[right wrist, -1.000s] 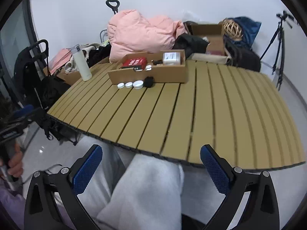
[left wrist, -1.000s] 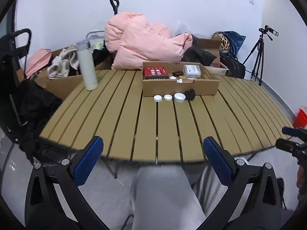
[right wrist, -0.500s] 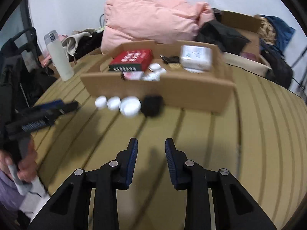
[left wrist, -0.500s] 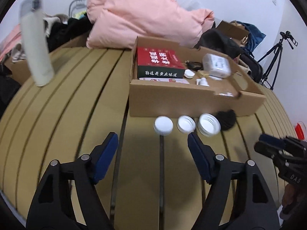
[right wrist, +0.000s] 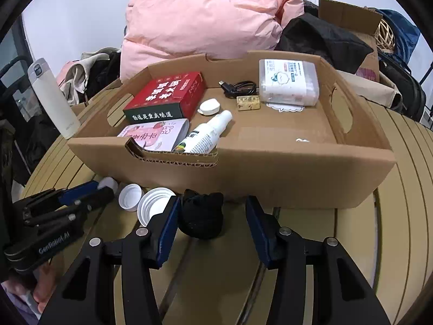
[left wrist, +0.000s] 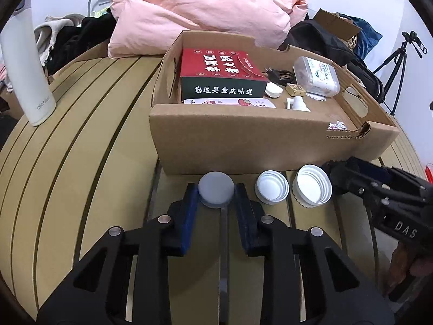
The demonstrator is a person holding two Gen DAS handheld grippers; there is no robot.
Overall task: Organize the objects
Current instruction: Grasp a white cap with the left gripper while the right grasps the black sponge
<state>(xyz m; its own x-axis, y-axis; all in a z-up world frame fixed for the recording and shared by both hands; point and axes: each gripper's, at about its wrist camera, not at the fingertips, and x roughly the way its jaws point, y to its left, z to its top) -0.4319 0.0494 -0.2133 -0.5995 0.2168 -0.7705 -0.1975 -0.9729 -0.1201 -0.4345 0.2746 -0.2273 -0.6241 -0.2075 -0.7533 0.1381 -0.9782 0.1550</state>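
Note:
A cardboard box (left wrist: 243,146) stands on the slatted table and holds a red carton (left wrist: 219,73), a spray bottle (right wrist: 205,135), a cable and a clear plastic case (right wrist: 288,81). In front of it lie three white caps and a black fabric piece (right wrist: 201,216). My left gripper (left wrist: 216,196) is shut on the leftmost white cap (left wrist: 215,188). Two open-side-up caps (left wrist: 272,187) (left wrist: 313,185) lie to its right. My right gripper (right wrist: 212,216) is open, its fingers on either side of the black piece, also showing in the left wrist view (left wrist: 349,174).
A white flask (left wrist: 25,73) stands at the table's left. A pink duvet (left wrist: 205,8), dark bags and another cardboard box (right wrist: 349,19) crowd the far edge behind the box. A tripod (left wrist: 397,62) stands on the right.
Both grippers moved forward to the objects in front of the box. The left gripper closed on the leftmost cap. The right gripper opened wider around the black piece.

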